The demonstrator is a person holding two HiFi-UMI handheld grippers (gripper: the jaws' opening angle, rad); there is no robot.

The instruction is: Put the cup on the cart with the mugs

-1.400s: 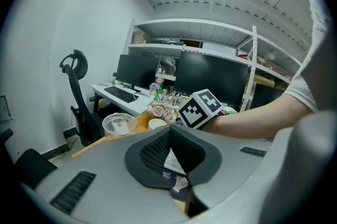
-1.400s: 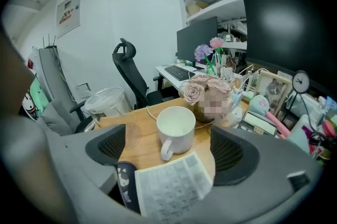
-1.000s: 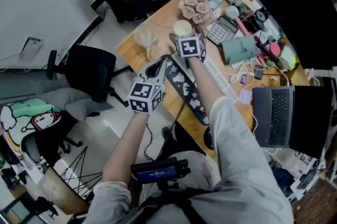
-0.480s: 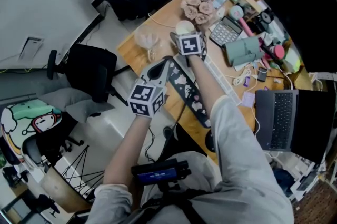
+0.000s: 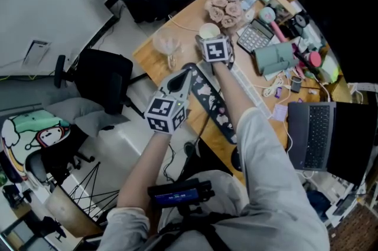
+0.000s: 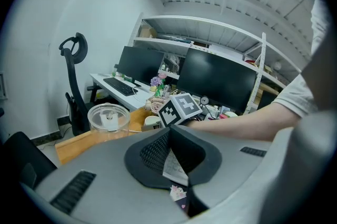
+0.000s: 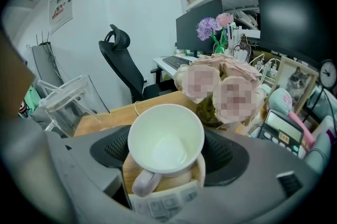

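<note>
- Key relation: cup (image 7: 166, 136) sits dead ahead of R gripper (image 7: 167, 153), btwn its two jaws. Upright, mouth up, empty.
- Handle (image 7: 143, 185) points back toward gripper body, a bit left of centre. It lies in the gap, not under either pad, so pads bear on plain round wall.
- R jaws: just been closing, cup btwn them. Pads now sit against cup wall both sides, no gap seen. Reads as a wide grip on the cup.
- Cup base on round wooden coaster (image 7: 179, 181), on desk (image 7: 105, 120). Not lifted yet, by the look of it.
- Flowers (image 7: 218, 86) just behind cup, to its right. Clear jar (image 7: 68, 104) off to left, apart from it. Keyboard (image 7: 163, 202) just under the jaws' near end.
- L gripper (image 6: 169, 150): jaws together at tips, nothing btwn them. Over near edge of desk, well apart from cup and nearer the person. R gripper shows ahead of it in its own view.
- R hand is on the cup, so the move is R's. L is spare.
- Cart w/ mugs: not seen in any view. Can't say which way the carry goes.
- Judgement: grasp step about done. Next wants a straight lift off coaster before any swing, to keep clear of flowers.
- Risk: grip is rim-high on a smooth wall, so cup could tilt or slip if swung fast.
</note>
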